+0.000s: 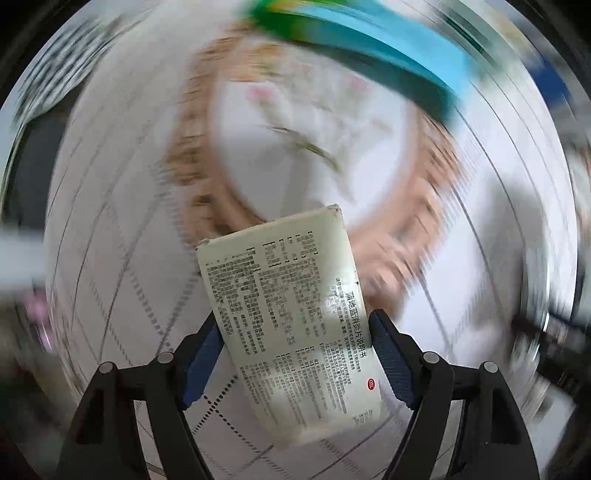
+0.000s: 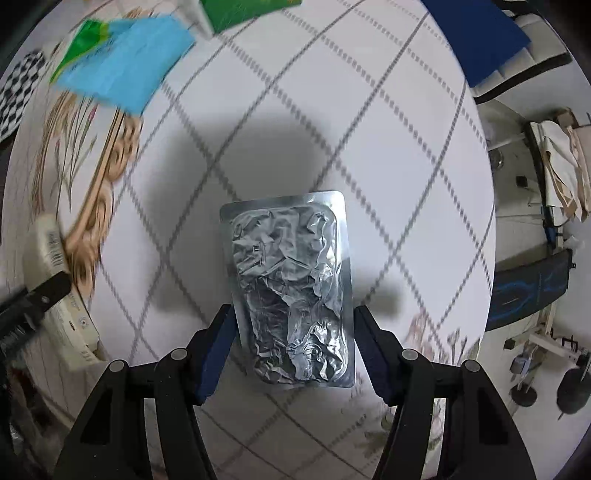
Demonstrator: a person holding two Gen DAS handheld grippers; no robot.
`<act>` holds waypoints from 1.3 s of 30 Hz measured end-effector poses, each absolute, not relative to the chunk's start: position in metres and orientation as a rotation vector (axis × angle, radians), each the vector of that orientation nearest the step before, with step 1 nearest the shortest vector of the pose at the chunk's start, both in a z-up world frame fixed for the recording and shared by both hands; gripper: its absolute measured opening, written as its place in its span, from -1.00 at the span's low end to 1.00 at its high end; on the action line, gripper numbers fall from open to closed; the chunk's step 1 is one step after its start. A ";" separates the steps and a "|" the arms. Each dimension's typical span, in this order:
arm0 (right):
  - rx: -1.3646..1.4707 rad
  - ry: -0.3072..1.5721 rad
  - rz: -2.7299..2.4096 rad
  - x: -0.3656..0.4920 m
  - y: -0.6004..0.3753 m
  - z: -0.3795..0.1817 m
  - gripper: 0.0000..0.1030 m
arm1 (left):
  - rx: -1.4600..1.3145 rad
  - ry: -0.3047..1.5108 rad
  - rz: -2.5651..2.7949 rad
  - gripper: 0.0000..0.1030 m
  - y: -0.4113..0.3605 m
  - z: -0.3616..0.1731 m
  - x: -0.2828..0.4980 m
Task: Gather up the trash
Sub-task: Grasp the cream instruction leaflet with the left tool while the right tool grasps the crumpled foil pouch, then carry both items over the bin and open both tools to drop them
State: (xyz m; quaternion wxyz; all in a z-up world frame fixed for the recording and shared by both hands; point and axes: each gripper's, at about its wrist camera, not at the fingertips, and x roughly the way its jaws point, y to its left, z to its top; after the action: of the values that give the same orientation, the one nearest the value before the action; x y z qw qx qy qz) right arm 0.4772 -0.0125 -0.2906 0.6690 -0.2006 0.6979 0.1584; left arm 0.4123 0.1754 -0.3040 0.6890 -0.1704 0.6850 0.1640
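Foil pack (image 2: pixel 291 291): a crumpled silver blister pack is seen in the right wrist view, lifted above the bench, its lower half set between the two blue pads.
Right gripper (image 2: pixel 293 332): it is pointed straight down at the bench; the jaws are pinched on the long edges of the foil pack, one pad on each side.
Leaflet (image 1: pixel 291 321): a folded cream sheet, printed with dense black text and a small red mark, is seen in the left wrist view, tilted, its top corner leaning to the right.
Left gripper (image 1: pixel 295 347): it is pointed down; the jaws are closed against the two sides of the leaflet, which is held clear of the bench.
Bench (image 2: pixel 369 129): it is covered by a white cloth crossed by grey dashed diagonal lines, with a tan scrollwork ring and faint flower prints; dark shadows are cast on it under the right gripper.
Blue packet (image 2: pixel 125 70): a light blue flat packet with a green end is laid on the cloth at upper left in the right view, partly over the tan ring; in the left view it is smeared across the top.
Green card (image 2: pixel 243 11): it is laid just beyond the blue packet, near the far edge.
Left view: the background is heavily blurred, so little of it can be told; only the leaflet and the jaws are sharp.
Other gripper in right view: the left gripper's black body and the leaflet's edge are seen at the far left.
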 end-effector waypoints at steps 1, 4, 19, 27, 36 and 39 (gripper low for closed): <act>-0.458 1.583 0.364 0.471 -0.015 -0.291 0.29 | -0.373 1.526 0.355 0.49 0.172 -0.304 0.412; -0.488 1.567 0.364 0.454 -0.017 -0.290 0.31 | -0.448 1.525 0.368 0.49 0.178 -0.310 0.418; -0.429 1.512 0.330 0.438 -0.002 -0.285 0.30 | -0.500 1.480 0.440 0.43 0.193 -0.290 0.422; -0.419 1.485 0.376 0.429 -0.017 -0.272 0.27 | -0.394 1.434 0.435 0.43 0.155 -0.256 0.416; -0.384 1.363 0.408 0.393 -0.038 -0.236 0.27 | -0.325 1.289 0.431 0.43 0.149 -0.205 0.378; -0.367 1.302 0.426 0.364 -0.040 -0.215 0.27 | -0.325 1.233 0.426 0.43 0.142 -0.176 0.349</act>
State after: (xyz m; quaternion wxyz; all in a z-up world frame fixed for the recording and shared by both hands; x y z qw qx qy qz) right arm 0.3641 -0.0401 -0.2153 0.7591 -0.1684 0.5976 0.1956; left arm 0.3491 0.1416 -0.1757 0.7825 -0.1503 0.5711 0.1974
